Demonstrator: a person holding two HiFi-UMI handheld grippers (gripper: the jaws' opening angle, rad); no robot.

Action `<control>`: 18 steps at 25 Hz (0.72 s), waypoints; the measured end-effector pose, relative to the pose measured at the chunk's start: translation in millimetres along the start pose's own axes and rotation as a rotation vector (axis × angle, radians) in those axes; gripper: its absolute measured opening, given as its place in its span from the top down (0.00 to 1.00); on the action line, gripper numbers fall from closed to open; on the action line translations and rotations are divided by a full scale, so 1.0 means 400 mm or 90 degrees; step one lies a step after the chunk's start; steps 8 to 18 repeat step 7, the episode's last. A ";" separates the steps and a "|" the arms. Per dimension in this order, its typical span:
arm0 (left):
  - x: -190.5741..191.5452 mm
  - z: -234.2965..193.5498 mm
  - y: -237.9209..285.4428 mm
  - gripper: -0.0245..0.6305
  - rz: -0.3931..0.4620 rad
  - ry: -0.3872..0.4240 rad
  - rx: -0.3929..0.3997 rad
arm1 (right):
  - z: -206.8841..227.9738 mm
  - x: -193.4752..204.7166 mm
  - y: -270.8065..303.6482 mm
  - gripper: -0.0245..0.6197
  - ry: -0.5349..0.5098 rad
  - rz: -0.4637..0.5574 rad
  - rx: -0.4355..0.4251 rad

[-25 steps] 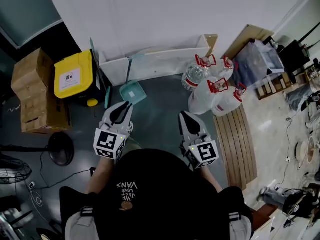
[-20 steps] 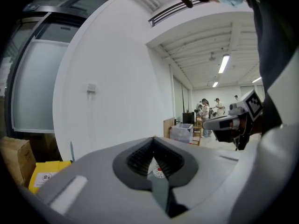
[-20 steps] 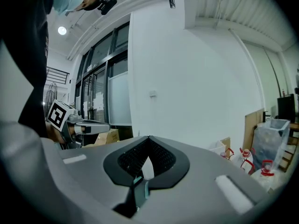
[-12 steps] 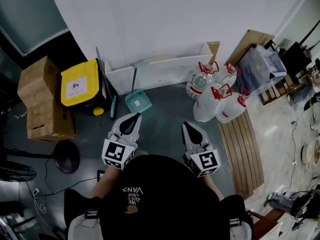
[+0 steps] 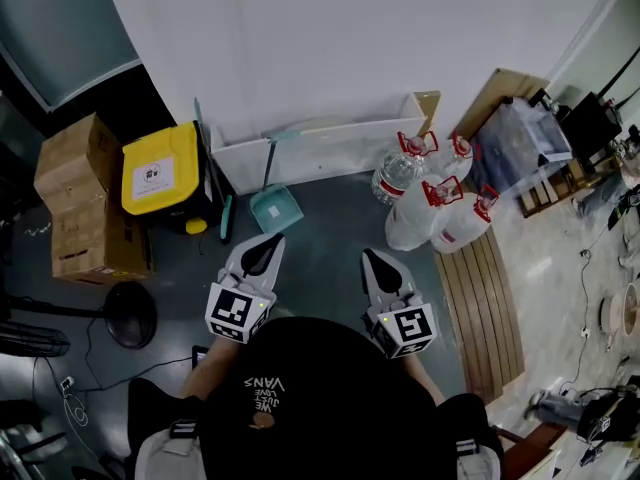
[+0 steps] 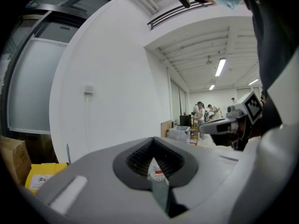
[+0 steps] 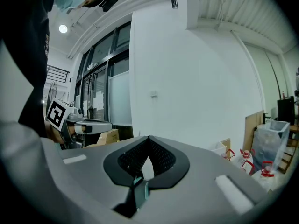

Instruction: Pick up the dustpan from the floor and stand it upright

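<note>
The teal dustpan [image 5: 276,207] rests on the dark floor, its long handle [image 5: 269,161] rising against the white trough by the wall. My left gripper [image 5: 267,242] hangs just short of the pan, shut with nothing in it. My right gripper [image 5: 373,258] is held further right over bare floor, also shut and empty. In the left gripper view the closed left gripper [image 6: 156,171] fills the bottom and the right gripper [image 6: 225,125] shows beside it. In the right gripper view the right gripper [image 7: 143,169] is closed, with a sliver of teal showing past its tips.
A yellow-lidded bin [image 5: 159,168] and cardboard boxes [image 5: 75,198] stand at the left, with a teal stick [image 5: 224,216] leaning beside the bin. Several water jugs [image 5: 430,211] and a wooden slat panel [image 5: 482,298] are at the right. A round fan base [image 5: 130,314] lies lower left.
The head view has drifted a little, so everything sits slightly lower and to the right. Both grippers stay held in front of the body and the dustpan has not moved.
</note>
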State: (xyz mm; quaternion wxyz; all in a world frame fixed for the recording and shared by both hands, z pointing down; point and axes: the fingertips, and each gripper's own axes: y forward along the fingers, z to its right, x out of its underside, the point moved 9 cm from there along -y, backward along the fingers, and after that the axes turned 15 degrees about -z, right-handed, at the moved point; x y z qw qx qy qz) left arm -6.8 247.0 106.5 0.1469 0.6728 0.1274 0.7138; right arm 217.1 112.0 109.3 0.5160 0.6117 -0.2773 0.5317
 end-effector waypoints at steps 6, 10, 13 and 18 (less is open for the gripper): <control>0.004 -0.006 0.006 0.88 -0.003 0.001 0.002 | 0.001 0.000 0.022 0.96 -0.002 -0.008 -0.006; 0.004 -0.008 0.006 0.88 -0.002 0.002 0.002 | 0.000 -0.001 0.025 0.96 -0.003 -0.009 -0.008; 0.004 -0.008 0.006 0.88 -0.002 0.002 0.002 | 0.000 -0.001 0.025 0.96 -0.003 -0.009 -0.008; 0.004 -0.008 0.006 0.88 -0.002 0.002 0.002 | 0.000 -0.001 0.025 0.96 -0.003 -0.009 -0.008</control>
